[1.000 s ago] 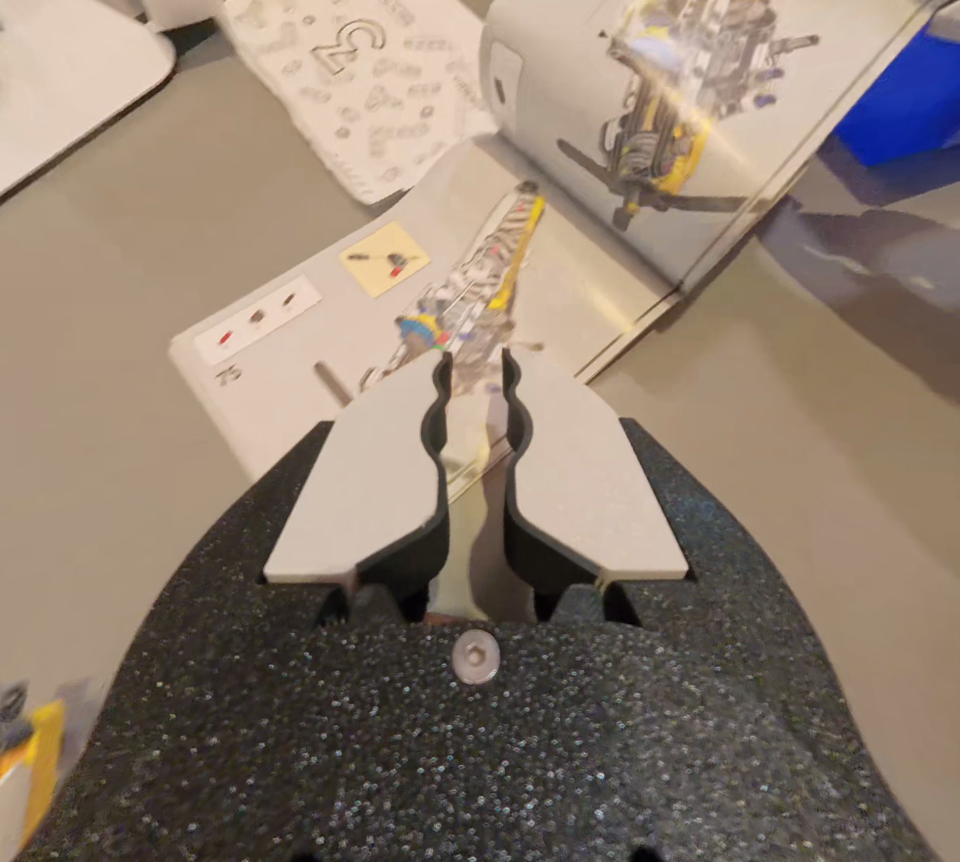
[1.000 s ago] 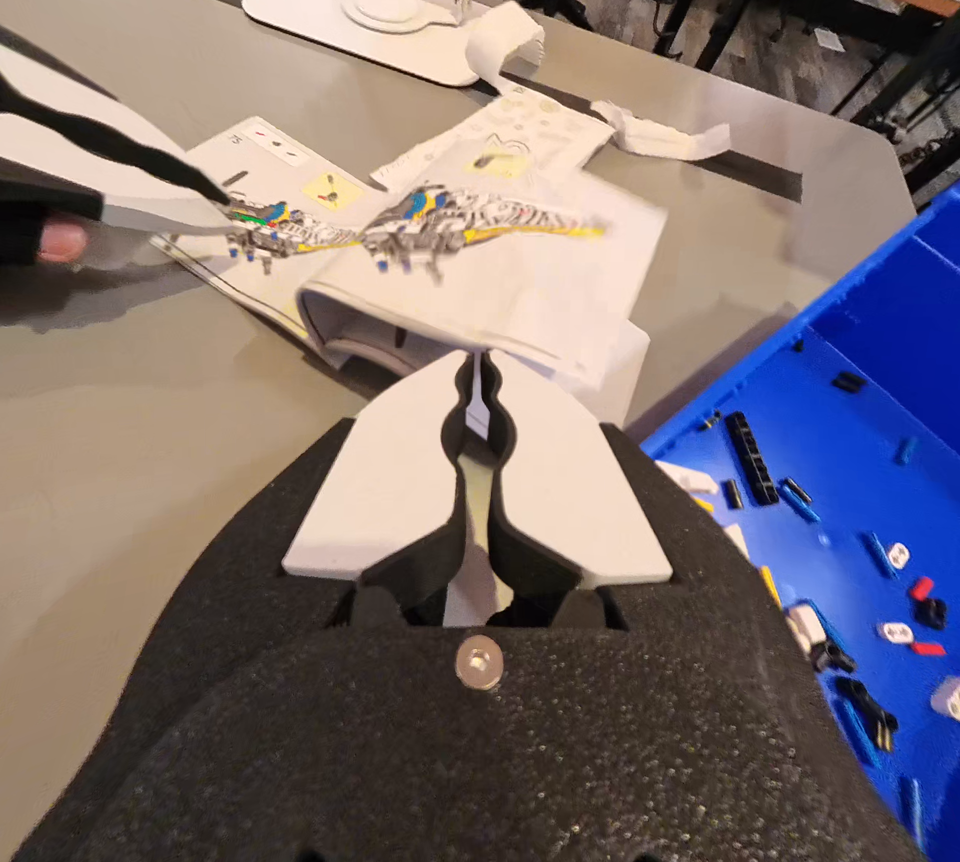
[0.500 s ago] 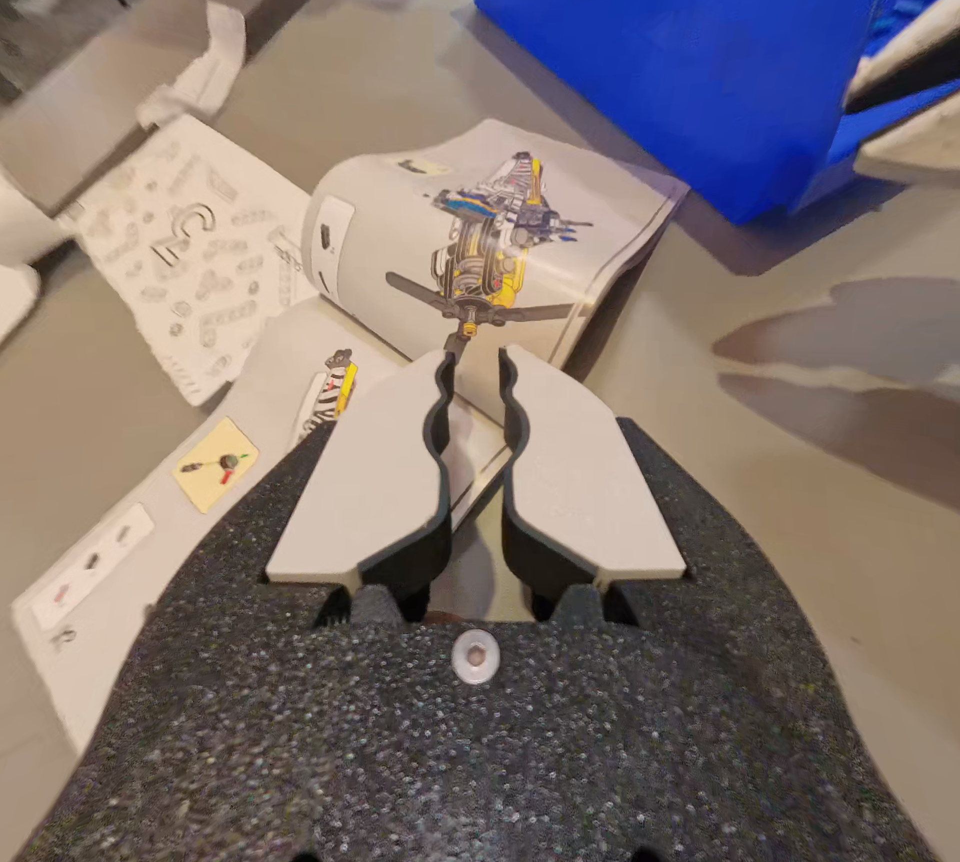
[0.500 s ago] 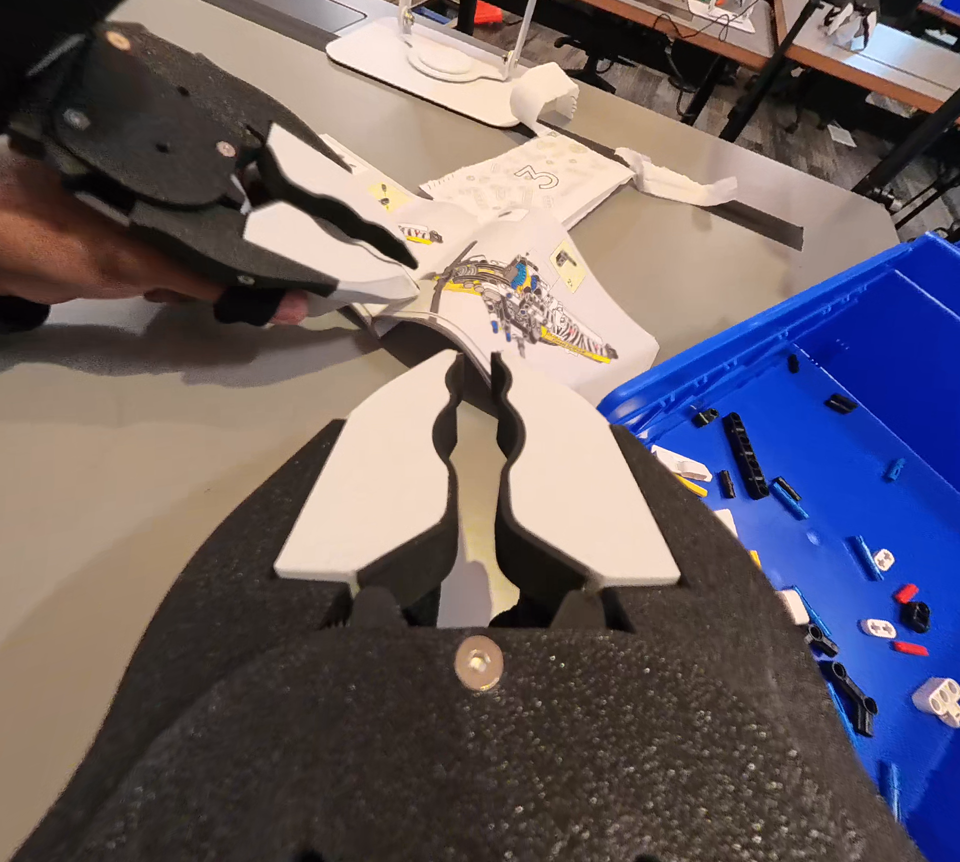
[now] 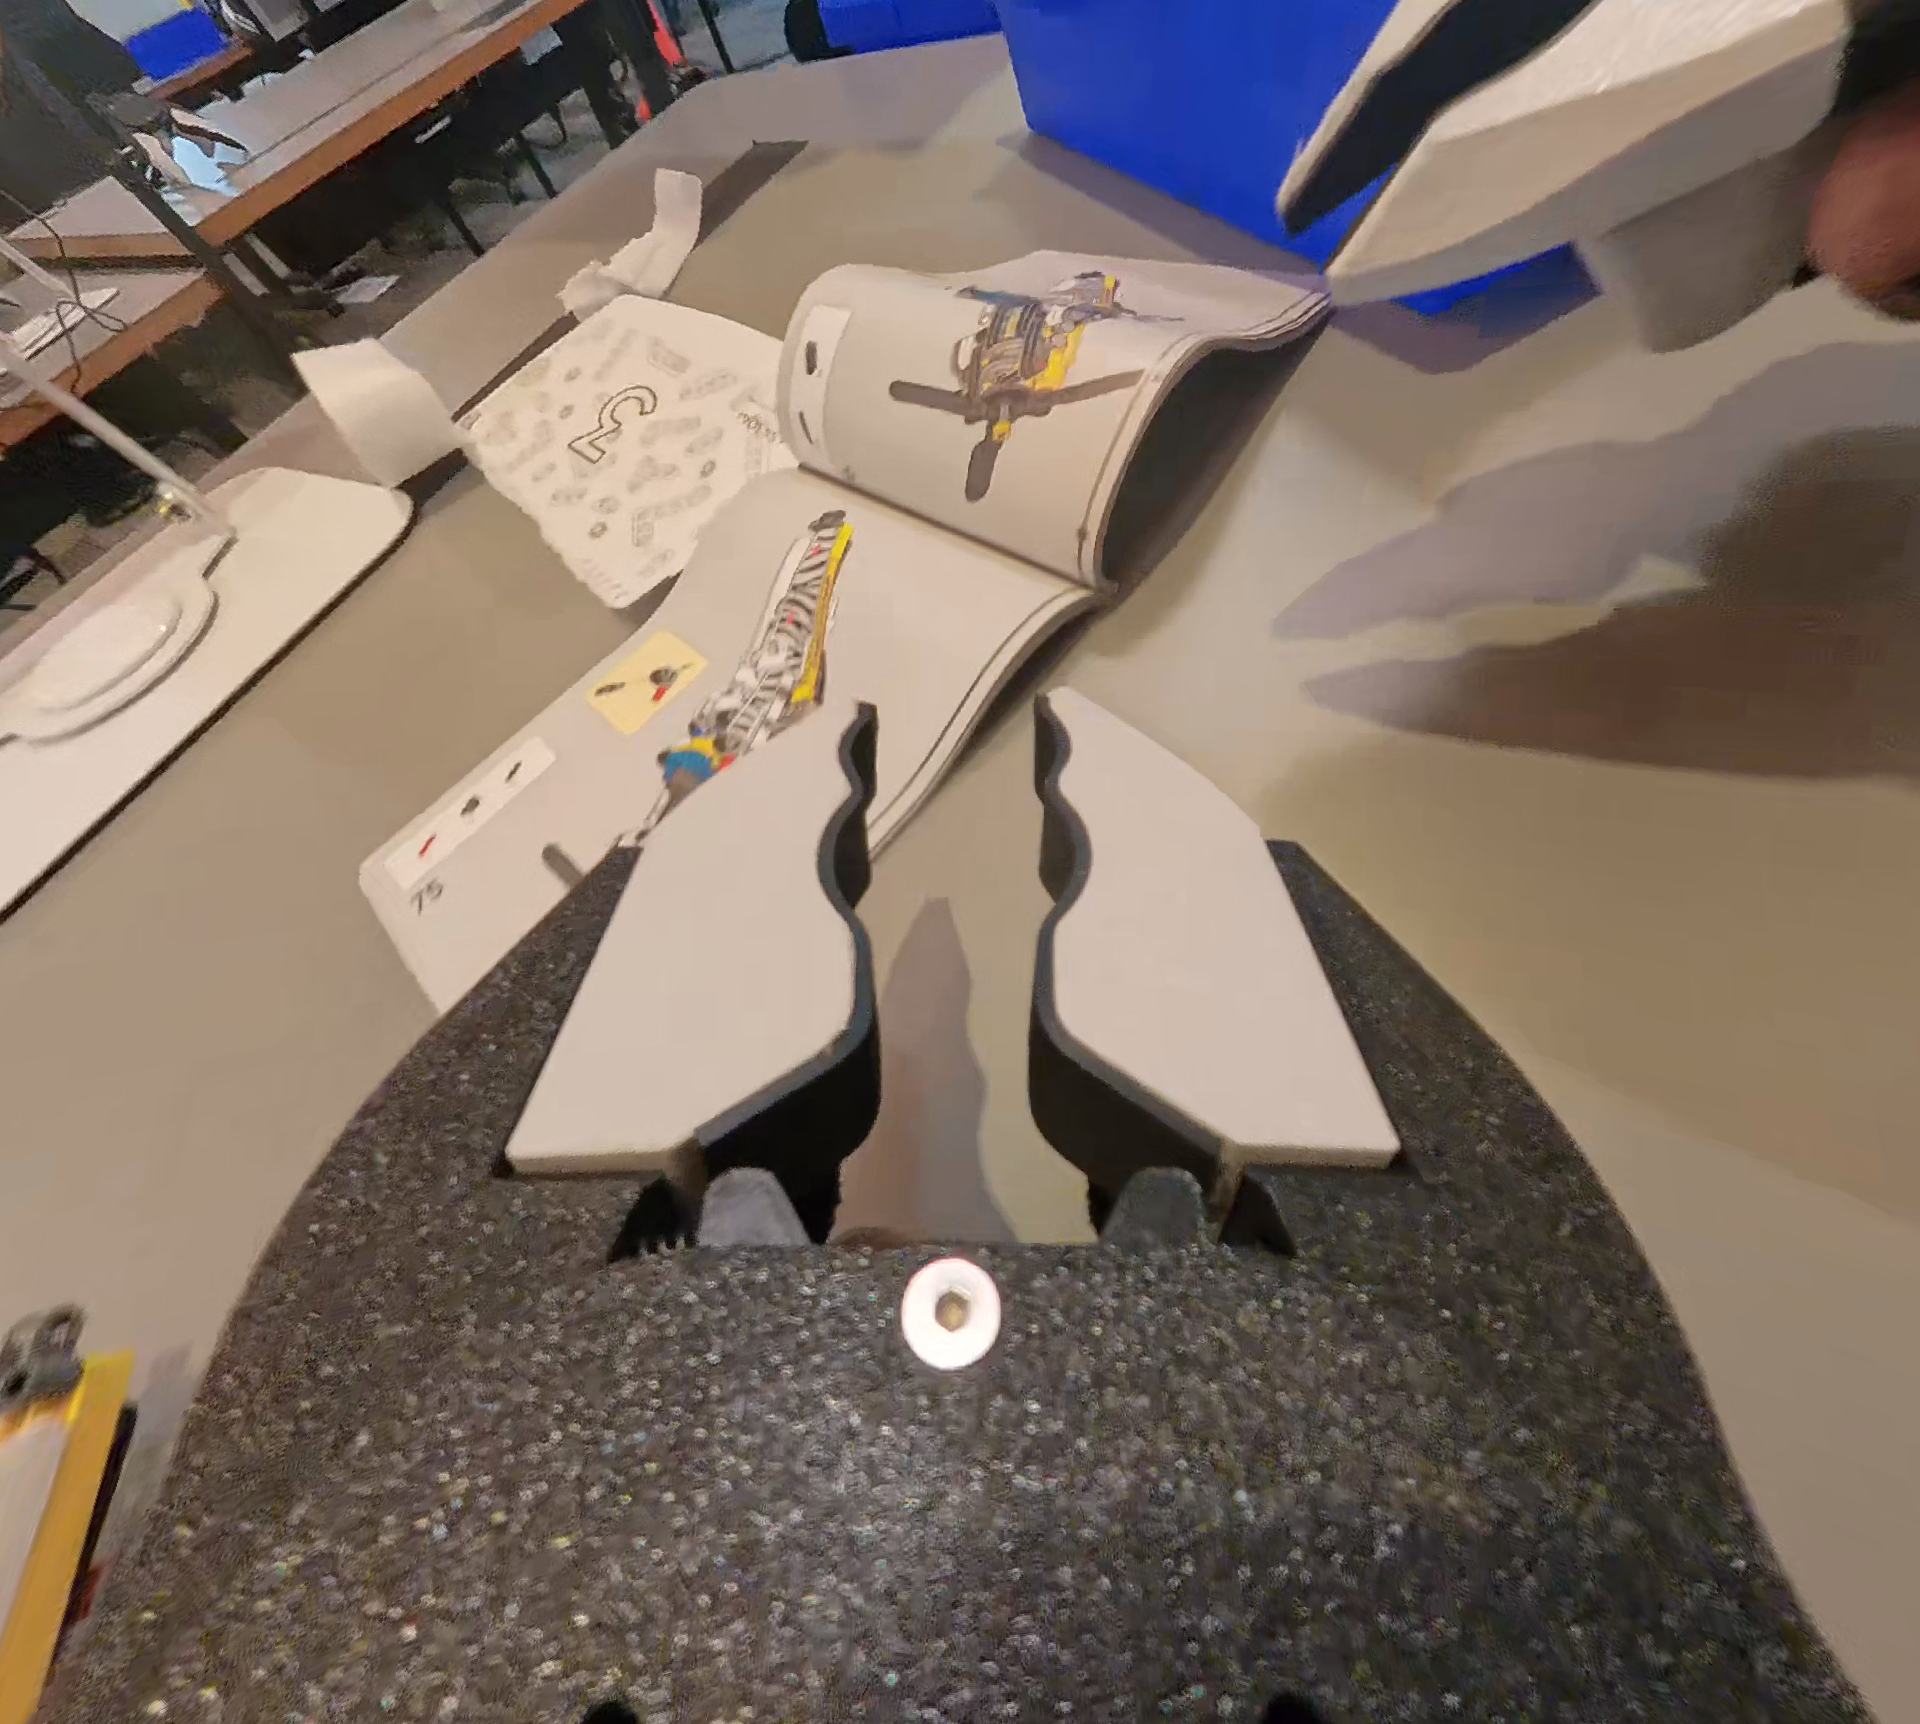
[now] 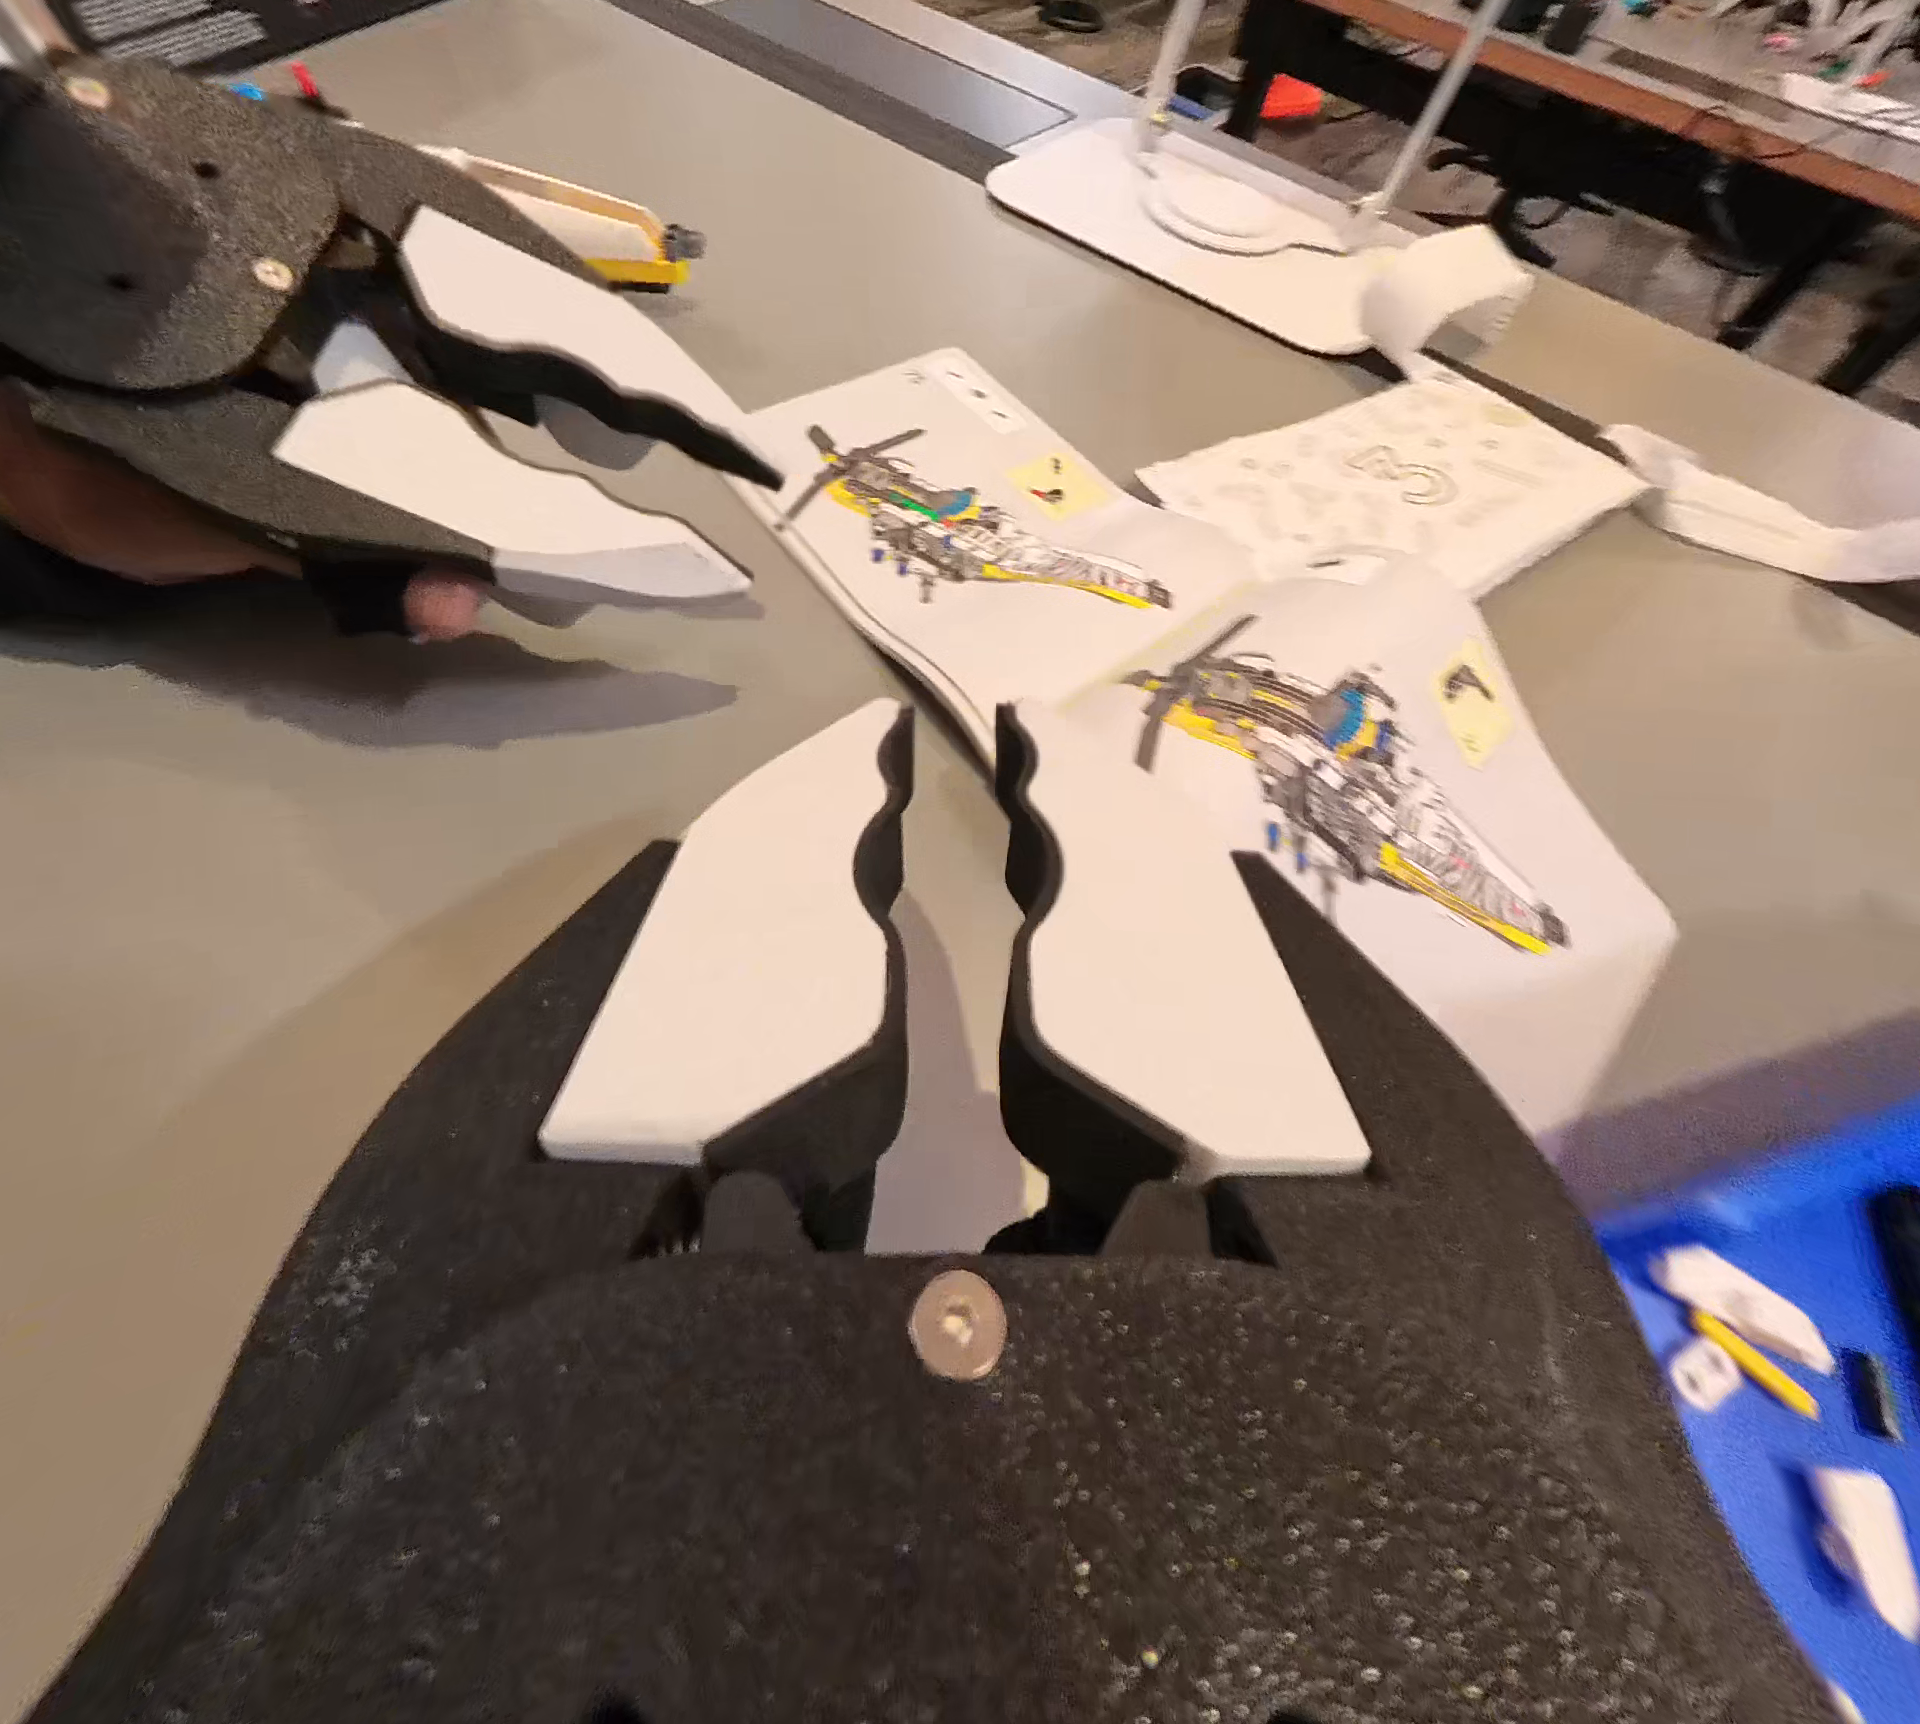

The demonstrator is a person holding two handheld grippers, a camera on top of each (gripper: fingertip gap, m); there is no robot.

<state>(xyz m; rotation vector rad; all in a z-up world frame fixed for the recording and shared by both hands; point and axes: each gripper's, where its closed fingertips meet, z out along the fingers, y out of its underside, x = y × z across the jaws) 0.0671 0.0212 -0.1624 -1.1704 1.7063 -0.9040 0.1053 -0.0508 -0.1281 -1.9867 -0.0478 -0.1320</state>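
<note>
Left hand-held gripper (image 5: 951, 718) hovers, jaws apart and empty, over the near edge of the open, grey-paged instruction booklet (image 5: 914, 594) on the grey desk (image 5: 1558, 895). Right hand-held gripper (image 6: 954, 718) (jaws narrowly apart, gripping nothing) hovers beside the booklet's curled right page (image 6: 1351, 739), blue plastic bin (image 6: 1766, 1259) to its right.

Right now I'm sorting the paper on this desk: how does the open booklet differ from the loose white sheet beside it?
The open booklet is many pages thick, with one half curling up off the table; the loose sheet is a single piece lying flat. The booklet's pages carry coloured drawings in yellow and blue; the sheet has only pale grey outlines around one large numeral. The booklet lies nearer both grippers. Both are pale paper on the same grey table.
</note>
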